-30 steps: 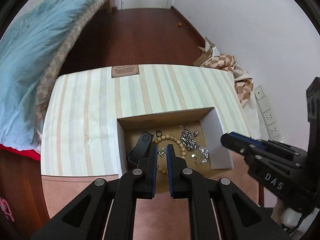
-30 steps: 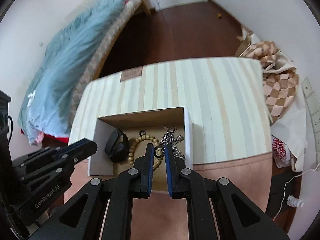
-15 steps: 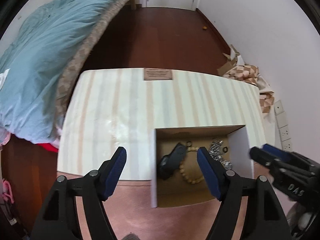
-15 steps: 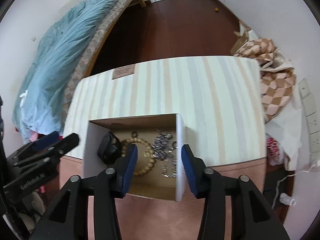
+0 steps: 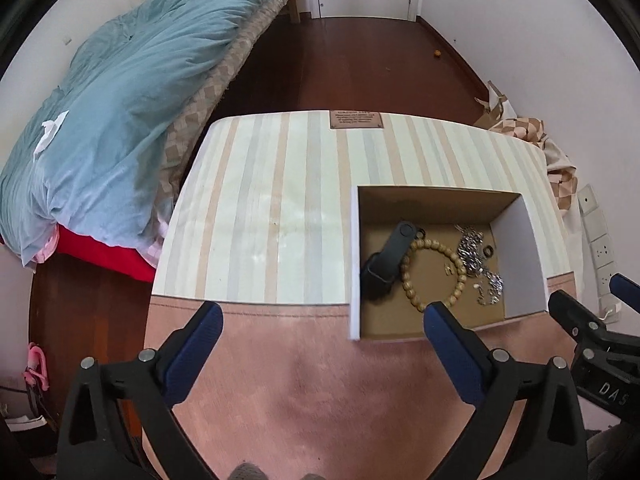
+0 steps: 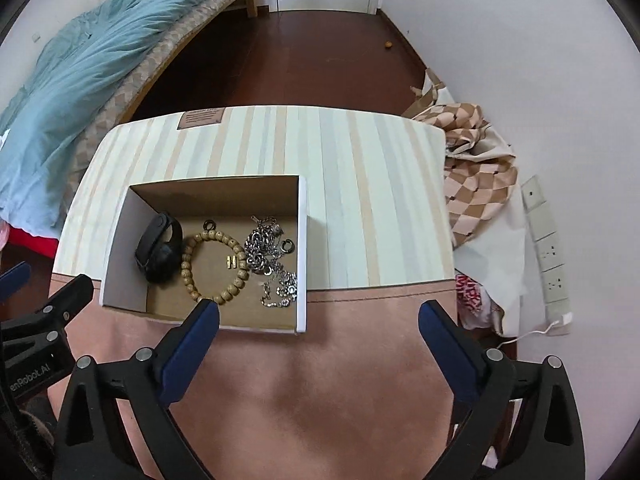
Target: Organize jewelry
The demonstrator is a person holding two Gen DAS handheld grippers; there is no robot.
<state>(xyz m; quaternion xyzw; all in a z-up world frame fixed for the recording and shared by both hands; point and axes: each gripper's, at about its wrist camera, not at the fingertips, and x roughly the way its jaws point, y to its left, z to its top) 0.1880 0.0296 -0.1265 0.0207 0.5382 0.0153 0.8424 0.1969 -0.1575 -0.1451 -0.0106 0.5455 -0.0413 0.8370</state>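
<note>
An open cardboard box (image 5: 524, 248) (image 6: 120, 240) stands on the table near its front. Inside lie a black wristband (image 5: 386, 260) (image 6: 158, 248), a wooden bead bracelet (image 5: 406, 276) (image 6: 186, 268), a heap of silver chains (image 5: 472, 252) (image 6: 260, 248), small dark rings (image 6: 287, 246) and a tiny gold pair (image 6: 231, 263). My left gripper (image 5: 322, 312) hovers above the pink table front, left of the box. Its jaws are opening and nothing is between them. My right gripper (image 6: 319, 308) hangs at the box's near right corner, its jaws also opening and empty.
A striped cloth (image 5: 272, 208) covers the far part of the table. A bed with a blue quilt (image 5: 120, 100) stands to the left. A checkered bag (image 6: 472, 176) and wall sockets (image 6: 548, 248) are on the right, with dark wooden floor (image 5: 360, 72) beyond.
Both grippers went from shut over the box to wide open. They drew back from the jewelry, the left one shifting left of the box and the right one shifting right.
</note>
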